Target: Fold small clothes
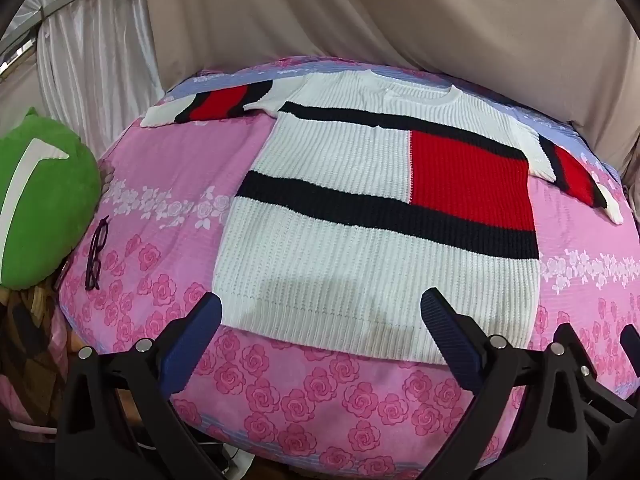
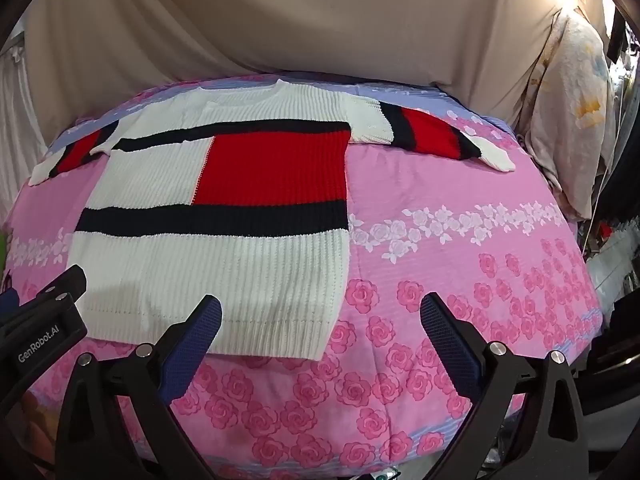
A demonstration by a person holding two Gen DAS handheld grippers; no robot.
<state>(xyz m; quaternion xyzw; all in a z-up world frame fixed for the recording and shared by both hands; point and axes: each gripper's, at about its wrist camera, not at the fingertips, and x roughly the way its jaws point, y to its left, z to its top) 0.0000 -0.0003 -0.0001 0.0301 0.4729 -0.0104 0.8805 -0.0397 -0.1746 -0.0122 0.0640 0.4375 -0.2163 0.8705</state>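
- The white ribbed knit sweater with black stripes and a red block (image 1: 360, 216) is lying flat and fully spread on the pink rose-print bedsheet (image 1: 320, 400), both sleeves stretched out sideways; no fold appears to be started, so all the folding is still waiting.
- The left gripper (image 1: 320, 340) is hovering at the near hem, fingers spread, holding nothing.
- The right gripper (image 2: 320, 340) is hanging over the hem's right corner, fingers spread and empty.
- Bare sheet is lying right of the sweater; dark-framed eyeglasses (image 1: 96, 254) and a green plush cushion (image 1: 40, 200) are crowding the left edge.
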